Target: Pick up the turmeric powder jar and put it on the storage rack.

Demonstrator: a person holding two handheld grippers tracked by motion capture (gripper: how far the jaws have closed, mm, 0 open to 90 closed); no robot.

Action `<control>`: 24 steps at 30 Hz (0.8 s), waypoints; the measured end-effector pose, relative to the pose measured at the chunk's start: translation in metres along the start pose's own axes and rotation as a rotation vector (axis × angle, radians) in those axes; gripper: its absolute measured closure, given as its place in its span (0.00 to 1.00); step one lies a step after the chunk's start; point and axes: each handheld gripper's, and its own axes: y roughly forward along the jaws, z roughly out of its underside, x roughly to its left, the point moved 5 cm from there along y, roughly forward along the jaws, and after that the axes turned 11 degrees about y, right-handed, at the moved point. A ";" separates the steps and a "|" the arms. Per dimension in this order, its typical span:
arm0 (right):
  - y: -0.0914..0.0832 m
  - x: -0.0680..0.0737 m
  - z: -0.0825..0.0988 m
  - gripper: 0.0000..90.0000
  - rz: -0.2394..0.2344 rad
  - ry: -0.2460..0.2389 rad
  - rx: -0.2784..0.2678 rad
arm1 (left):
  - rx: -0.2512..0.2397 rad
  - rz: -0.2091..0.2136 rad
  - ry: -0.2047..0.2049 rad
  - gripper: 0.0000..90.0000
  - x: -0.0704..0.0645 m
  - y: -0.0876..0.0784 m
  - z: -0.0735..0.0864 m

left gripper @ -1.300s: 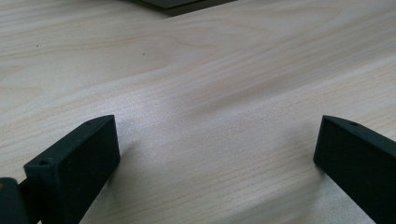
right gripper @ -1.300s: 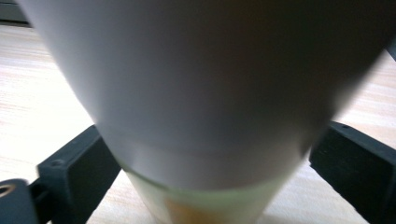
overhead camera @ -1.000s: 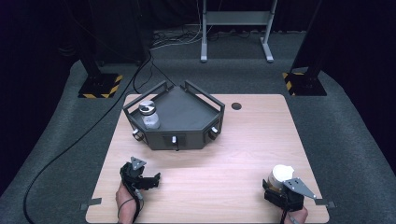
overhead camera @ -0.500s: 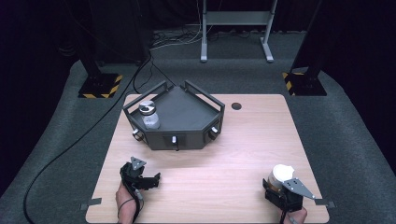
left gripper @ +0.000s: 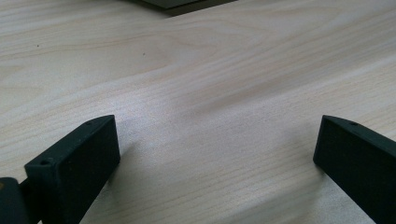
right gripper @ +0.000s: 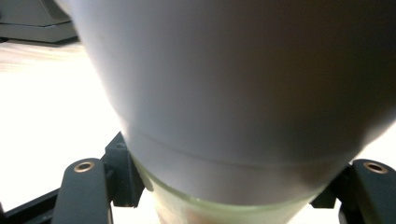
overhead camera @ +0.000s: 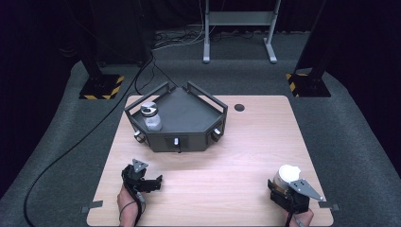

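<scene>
The white-capped jar [overhead camera: 286, 176] stands near the front right corner of the wooden table [overhead camera: 227, 161], clamped between the jaws of the right gripper [overhead camera: 283, 185]; in the right gripper view its white cap [right gripper: 233, 79] looms close, a band of pale green glass below it, a black jaw pressing in from either side; those jaws have just been closing and now grip the jar. The left gripper [overhead camera: 150, 180] sits near the front left corner, well apart from the jar; in the left gripper view its two black jaws stand wide apart over bare wood with nothing between them. Farther back, at the table's left rear, lies a dark angular tray [overhead camera: 189, 116]; a grey jar with a metal lid [overhead camera: 151, 116] stands upright in its left corner.
</scene>
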 end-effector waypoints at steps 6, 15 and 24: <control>-0.004 0.001 -0.009 0.33 -0.013 -0.003 -0.003 | 0.000 0.000 0.000 0.00 0.000 0.000 0.000; -0.008 0.006 -0.023 0.33 -0.023 -0.031 -0.017 | 0.000 0.000 0.000 0.00 0.000 0.000 0.000; -0.008 0.012 -0.037 0.33 -0.034 -0.064 -0.025 | 0.000 0.000 -0.001 0.00 0.000 0.000 0.000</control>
